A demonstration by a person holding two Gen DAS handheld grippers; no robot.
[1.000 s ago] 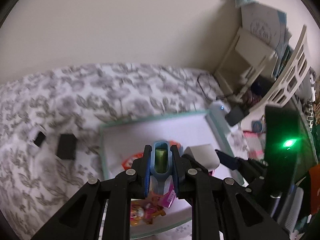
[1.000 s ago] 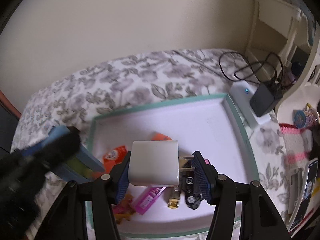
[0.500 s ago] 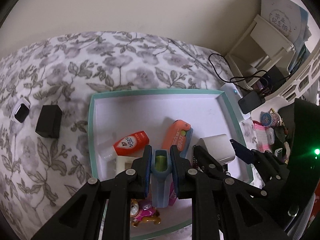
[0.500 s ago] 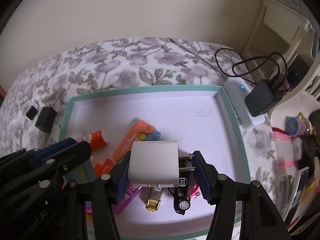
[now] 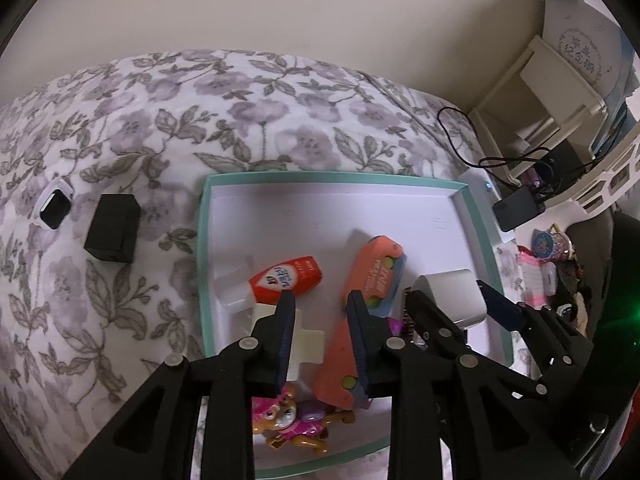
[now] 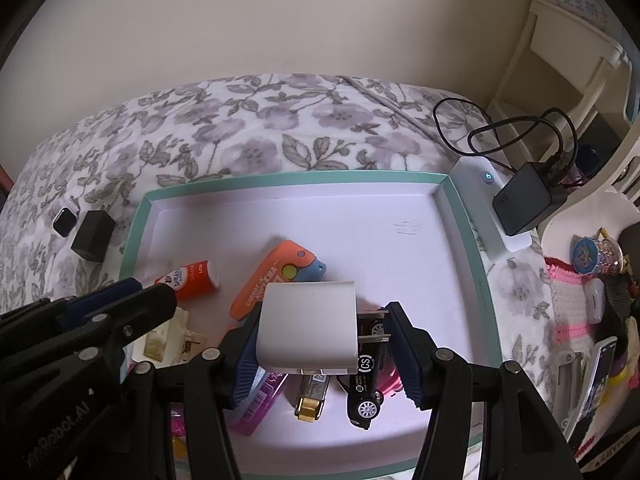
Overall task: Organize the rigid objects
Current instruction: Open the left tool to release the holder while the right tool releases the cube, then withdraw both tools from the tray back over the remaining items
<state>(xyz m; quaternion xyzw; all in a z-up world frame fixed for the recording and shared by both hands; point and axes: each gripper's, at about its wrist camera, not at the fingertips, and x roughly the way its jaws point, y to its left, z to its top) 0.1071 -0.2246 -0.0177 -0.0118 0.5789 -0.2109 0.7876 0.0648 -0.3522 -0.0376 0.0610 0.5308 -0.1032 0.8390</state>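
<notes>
Your left wrist camera is looking steeply down past its own tool [image 5: 320,300] at the near left part of the teal-rimmed tray [image 5: 202,240], close above it, with the flowered bed [image 5: 120,120] stretching far and left. Your right wrist camera is sitting just to the right, tilting down likewise. Both are sharing the tray, the bed, the black box [image 6: 93,235] and the far wall.
</notes>
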